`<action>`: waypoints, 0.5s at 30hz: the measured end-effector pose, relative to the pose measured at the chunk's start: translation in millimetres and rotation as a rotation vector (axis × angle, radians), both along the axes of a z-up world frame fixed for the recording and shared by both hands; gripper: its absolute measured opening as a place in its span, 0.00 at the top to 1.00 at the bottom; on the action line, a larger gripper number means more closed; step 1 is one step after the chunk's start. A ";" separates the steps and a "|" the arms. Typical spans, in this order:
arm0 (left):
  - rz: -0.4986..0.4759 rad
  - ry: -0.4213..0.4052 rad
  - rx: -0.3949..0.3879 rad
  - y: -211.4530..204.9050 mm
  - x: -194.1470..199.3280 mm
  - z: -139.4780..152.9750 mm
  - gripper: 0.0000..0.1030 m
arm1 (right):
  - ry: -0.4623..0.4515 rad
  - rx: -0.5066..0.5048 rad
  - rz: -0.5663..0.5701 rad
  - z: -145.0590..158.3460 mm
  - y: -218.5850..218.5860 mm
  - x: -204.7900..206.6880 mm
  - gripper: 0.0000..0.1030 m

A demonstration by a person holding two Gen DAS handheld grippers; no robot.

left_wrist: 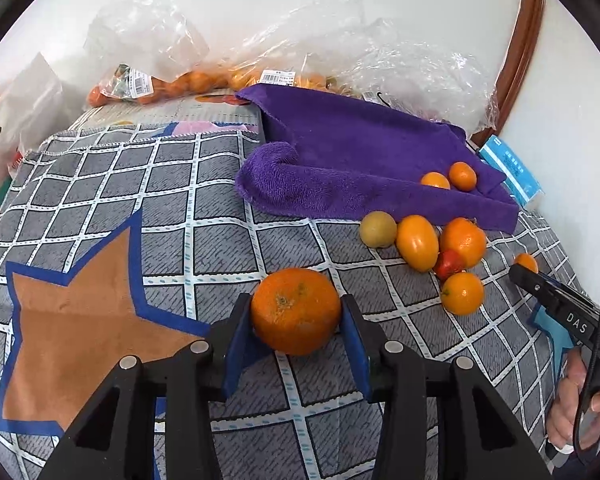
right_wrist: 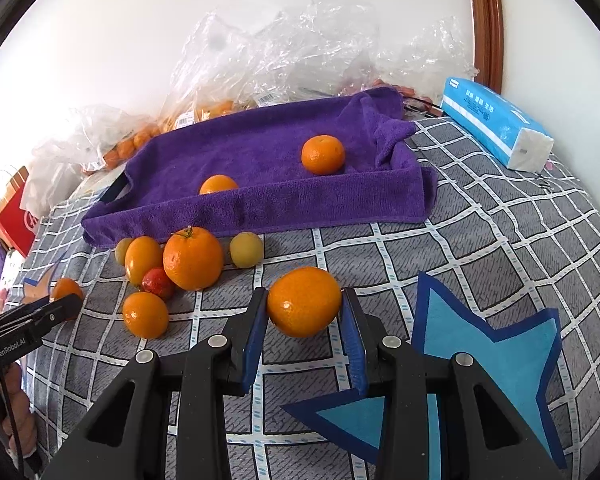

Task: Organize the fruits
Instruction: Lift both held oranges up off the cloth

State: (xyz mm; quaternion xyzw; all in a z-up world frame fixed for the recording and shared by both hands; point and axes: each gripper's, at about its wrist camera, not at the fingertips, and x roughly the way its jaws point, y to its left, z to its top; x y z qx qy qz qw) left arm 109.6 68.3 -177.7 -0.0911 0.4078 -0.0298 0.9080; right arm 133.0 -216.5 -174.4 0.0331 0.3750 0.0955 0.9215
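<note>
Both grippers loaded with fruit.
Left gripper point(left_wrist: 297, 314) jaws clamp an orange point(left_wrist: 296, 311); right gripper point(right_wrist: 305, 303) jaws clamp a mandarin point(right_wrist: 304, 302), purple towel point(right_wrist: 260, 152) directly ahead.

Fruit cluster point(right_wrist: 172, 272) sits right at the purple towel point(right_wrist: 260, 160) front edge, blocking that side. Open cloth point(right_wrist: 480, 240) to the right, w/ tissue pack point(right_wrist: 496, 128) & plastic bags point(right_wrist: 300, 52) crowding the back.
</note>
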 end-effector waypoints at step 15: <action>-0.007 -0.029 -0.133 14.5 -5.7 0.0 0.61 | 0.053 -0.060 0.025 -10.0 9.4 8.5 0.65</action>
